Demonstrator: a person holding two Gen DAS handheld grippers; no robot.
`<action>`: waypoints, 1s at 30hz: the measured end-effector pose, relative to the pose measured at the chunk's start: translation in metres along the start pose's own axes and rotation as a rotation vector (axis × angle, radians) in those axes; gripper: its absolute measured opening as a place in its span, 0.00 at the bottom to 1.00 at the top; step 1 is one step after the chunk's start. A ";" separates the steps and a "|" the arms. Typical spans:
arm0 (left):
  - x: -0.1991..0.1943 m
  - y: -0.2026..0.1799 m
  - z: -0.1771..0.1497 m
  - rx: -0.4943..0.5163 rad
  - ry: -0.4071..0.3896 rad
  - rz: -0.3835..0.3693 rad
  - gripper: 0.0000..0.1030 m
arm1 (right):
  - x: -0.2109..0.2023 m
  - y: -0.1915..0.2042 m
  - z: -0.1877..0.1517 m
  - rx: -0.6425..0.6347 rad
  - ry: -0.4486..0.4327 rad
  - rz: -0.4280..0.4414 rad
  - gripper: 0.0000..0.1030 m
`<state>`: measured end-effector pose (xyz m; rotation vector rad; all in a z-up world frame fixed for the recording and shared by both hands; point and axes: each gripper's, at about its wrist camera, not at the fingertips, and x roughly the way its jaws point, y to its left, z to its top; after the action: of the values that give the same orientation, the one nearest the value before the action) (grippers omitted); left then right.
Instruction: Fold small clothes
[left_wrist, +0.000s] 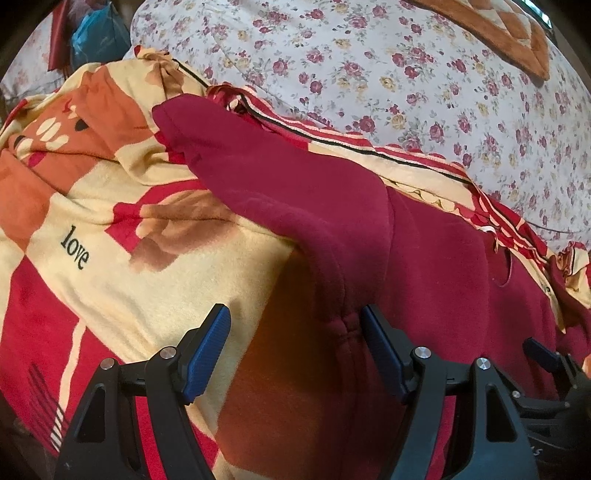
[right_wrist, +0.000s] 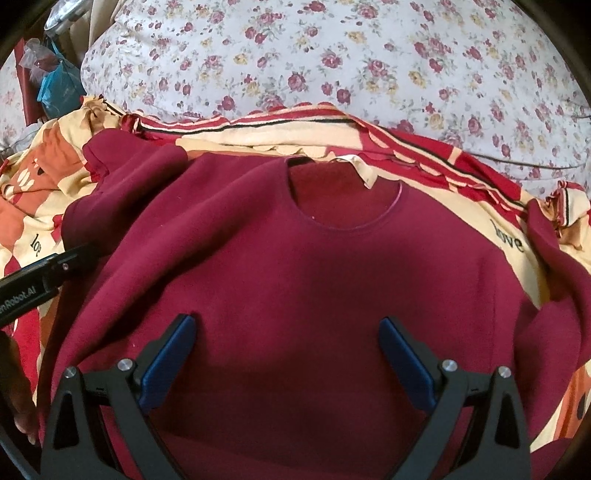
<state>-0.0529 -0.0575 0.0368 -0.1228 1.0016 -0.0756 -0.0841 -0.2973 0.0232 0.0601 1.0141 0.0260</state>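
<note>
Hovering wide open, left gripper (left_wrist: 295, 325) and right gripper (right_wrist: 288, 332), gripping nothing; maroon sweater (right_wrist: 295, 277) spread flat beneath both, sleeve (left_wrist: 258, 166) beyond left fingertips, on patterned blanket (left_wrist: 110, 288).

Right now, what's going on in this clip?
A person holds tongs in each hand over a maroon sweatshirt spread front-up on a patterned blanket. Both tongs are open and grip nothing. The left tongs sit at the garment's left side, by the armpit of the sleeve that stretches out over the blanket. The right tongs hang over the chest. No fold is visible yet.
</note>
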 end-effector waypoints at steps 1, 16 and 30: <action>0.000 0.002 0.002 -0.005 0.008 -0.008 0.53 | 0.000 0.000 0.000 -0.002 -0.003 -0.001 0.99; 0.008 0.087 0.134 -0.070 -0.123 0.102 0.50 | 0.005 -0.008 -0.002 0.019 -0.028 0.051 1.00; 0.112 0.146 0.203 -0.214 -0.067 0.151 0.27 | 0.008 -0.011 0.000 0.035 -0.042 0.082 1.00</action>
<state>0.1797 0.0875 0.0313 -0.2434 0.9470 0.1735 -0.0801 -0.3076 0.0152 0.1333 0.9701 0.0817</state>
